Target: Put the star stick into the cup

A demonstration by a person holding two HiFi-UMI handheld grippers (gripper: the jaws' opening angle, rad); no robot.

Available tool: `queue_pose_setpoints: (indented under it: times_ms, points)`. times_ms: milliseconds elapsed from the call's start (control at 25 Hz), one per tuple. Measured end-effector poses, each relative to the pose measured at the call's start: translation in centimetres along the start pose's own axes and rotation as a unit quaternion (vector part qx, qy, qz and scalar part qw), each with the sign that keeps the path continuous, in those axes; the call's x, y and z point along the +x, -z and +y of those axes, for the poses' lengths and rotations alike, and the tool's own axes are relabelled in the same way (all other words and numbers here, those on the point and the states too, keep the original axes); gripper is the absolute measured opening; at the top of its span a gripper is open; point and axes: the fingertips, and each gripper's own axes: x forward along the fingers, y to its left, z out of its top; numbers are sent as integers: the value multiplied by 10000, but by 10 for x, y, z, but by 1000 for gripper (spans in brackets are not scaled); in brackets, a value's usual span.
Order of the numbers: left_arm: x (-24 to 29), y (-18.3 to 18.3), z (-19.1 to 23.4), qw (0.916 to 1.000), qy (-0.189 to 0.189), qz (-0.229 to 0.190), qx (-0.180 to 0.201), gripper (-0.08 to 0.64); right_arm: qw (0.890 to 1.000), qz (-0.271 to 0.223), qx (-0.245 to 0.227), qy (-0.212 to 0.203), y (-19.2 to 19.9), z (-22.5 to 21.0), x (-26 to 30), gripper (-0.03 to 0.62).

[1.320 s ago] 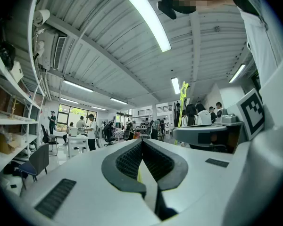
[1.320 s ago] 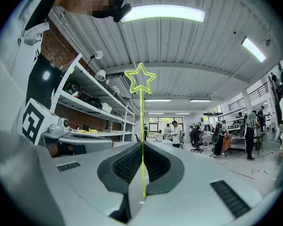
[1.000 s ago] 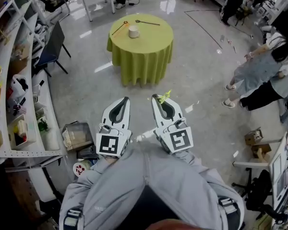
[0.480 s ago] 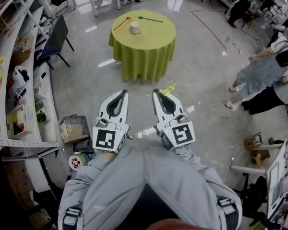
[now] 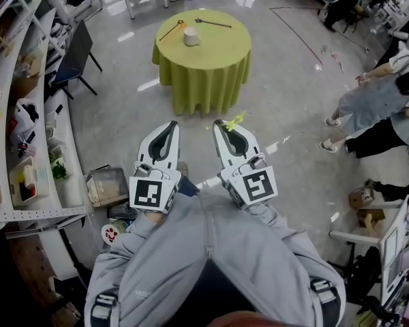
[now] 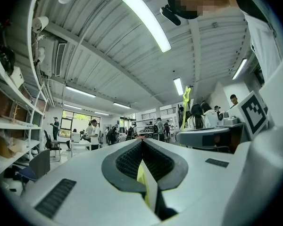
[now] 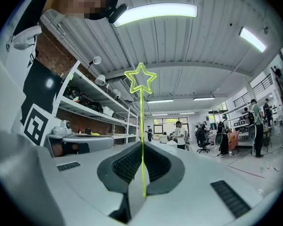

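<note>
We hold the star stick (image 7: pixel 140 79) in the right gripper (image 5: pixel 218 125). Its jaws are pressed together on the thin shaft close to the lower end, so the star stands out ahead of the jaw tips. The left gripper (image 5: pixel 172 127) has its jaws closed too, with nothing reaching out of them. A yellow-green sliver shows low in the seam and we cannot tell what it is. Both grippers hang side by side well short of the table (image 5: pixel 221 43), on its near side, so we judge the step in hand to be the carry toward it.

The cup (image 5: pixel 190 38) stands on the table top, a little left of its middle. To do this well we would bring the right gripper past the table's near edge and above the cup before lowering. The clamp should be firm, because the slim shaft could swivel. Since the star end leads, it would enter the cup first unless we turn the stick over. The cup looks light, so the free left gripper could steady it.

We count one table, one cup, two grippers and one star stick in the grip. Two more sticks lie on the table beyond the cup, a yellow-tipped stick (image 5: pixel 170 30) toward the far left and a dark stick (image 5: pixel 213 23) toward the far right
</note>
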Motion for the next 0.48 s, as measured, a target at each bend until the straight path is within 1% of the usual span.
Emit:
queue_pose_setpoints:
  times_ms: [80, 160, 240, 360, 400, 480]
  points:
    - [15, 5, 13, 10000, 65, 10, -50, 17, 9998, -183, -53, 24, -1, -7, 20, 37]
    - [31, 10, 27, 9999, 109, 51, -83, 17, 9998, -182, -70, 51, 1, -14, 41, 37]
    - [47, 13, 43, 9998, 161, 71, -118, 17, 9998, -122, -90, 85, 4, -21, 62, 37]
    - [73, 18, 71, 9996, 233, 66, -155, 17, 9996, 199, -88, 175, 14, -31, 95, 37]
    - [81, 20, 81, 9995, 256, 62, -163, 17, 9996, 205, -85, 197, 16, -34, 107, 37]
    - [98, 23, 99, 9993, 316, 58, -177, 17, 9997, 2, -100, 223, 15, -41, 132, 37]
